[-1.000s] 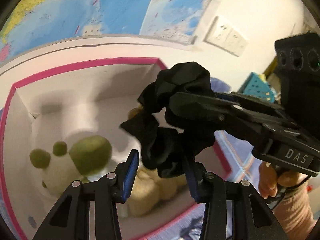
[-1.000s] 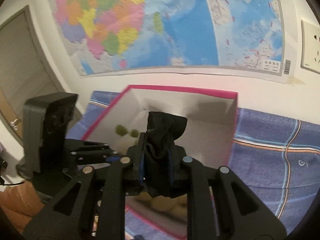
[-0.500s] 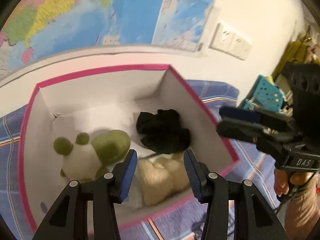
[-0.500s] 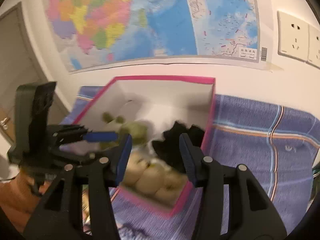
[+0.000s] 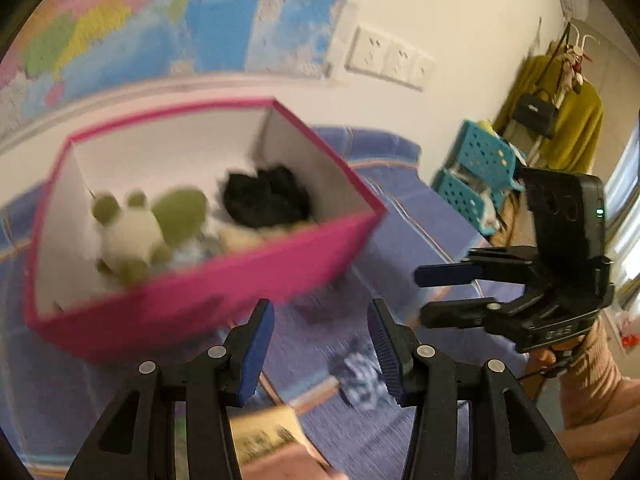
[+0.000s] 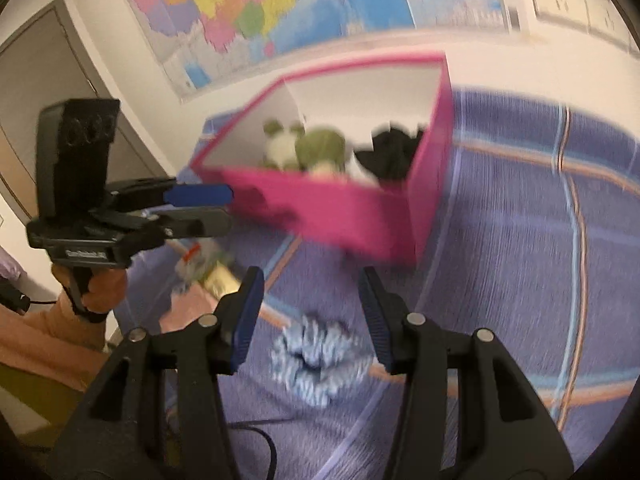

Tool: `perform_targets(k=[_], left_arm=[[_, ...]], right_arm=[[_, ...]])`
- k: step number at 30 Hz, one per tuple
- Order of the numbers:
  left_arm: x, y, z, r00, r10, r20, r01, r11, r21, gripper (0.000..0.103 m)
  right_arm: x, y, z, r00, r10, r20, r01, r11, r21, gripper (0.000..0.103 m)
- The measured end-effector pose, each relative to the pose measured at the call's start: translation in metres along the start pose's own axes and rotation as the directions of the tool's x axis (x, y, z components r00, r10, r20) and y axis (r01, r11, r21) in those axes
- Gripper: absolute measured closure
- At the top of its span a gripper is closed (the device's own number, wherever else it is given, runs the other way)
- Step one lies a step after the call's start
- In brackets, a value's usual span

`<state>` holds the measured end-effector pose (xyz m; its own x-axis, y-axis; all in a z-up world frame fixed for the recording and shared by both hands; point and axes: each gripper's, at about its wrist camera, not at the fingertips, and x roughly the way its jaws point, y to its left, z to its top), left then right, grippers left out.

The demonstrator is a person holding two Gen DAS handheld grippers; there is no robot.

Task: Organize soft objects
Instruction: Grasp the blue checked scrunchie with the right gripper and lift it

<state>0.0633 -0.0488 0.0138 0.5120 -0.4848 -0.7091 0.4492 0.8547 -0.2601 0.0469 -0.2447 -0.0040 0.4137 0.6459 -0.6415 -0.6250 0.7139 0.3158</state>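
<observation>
Striped scrunchie (image 6: 320, 360) just below open right gripper (image 6: 312, 316)

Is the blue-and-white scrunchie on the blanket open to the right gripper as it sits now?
Probably yes. The scrunchie lies alone on the blanket, just ahead of the right gripper, whose fingers stand open and empty; the pink box sits farther back.

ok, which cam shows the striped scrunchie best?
Right wrist: the striped scrunchie lies whole on the blue cloth, framed between the open fingers. Left wrist shows only part of it, small and blurred, behind one finger.
</observation>
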Motion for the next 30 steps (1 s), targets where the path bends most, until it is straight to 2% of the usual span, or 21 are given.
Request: perform_targets(k=[7,16,20,30], left_arm=[[0.034,-0.019,-0.036,0.992,-0.014,-0.126,0.013,1.000,-0.009,0.054],[0.055,-0.030,-0.051,0.980,-0.028,-0.198,0.025,1.000,-0.016,0.054],[0.061,-0.030,-0.054,0.976,-0.031,-0.213,0.028,0.999,-0.020,0.054],[0.067,-0.028,-0.054,0.973,-0.048,-0.226,0.040,0.998,-0.039,0.054]], right_arm=[[0.023,-0.010,-0.048,0.994,-0.008,-0.106,0.019,0.995,0.102,0.052],[0.041,-0.017,-0.066,0.989,-0.033,-0.145,0.057,0.985,0.163,0.052],[0.040,-0.019,-0.064,0.991,-0.038,-0.126,0.060,0.983,0.173,0.076],[0.035,-0.015,-0.069,0.993,-0.043,-0.109,0.062,0.984,0.170,0.090]])
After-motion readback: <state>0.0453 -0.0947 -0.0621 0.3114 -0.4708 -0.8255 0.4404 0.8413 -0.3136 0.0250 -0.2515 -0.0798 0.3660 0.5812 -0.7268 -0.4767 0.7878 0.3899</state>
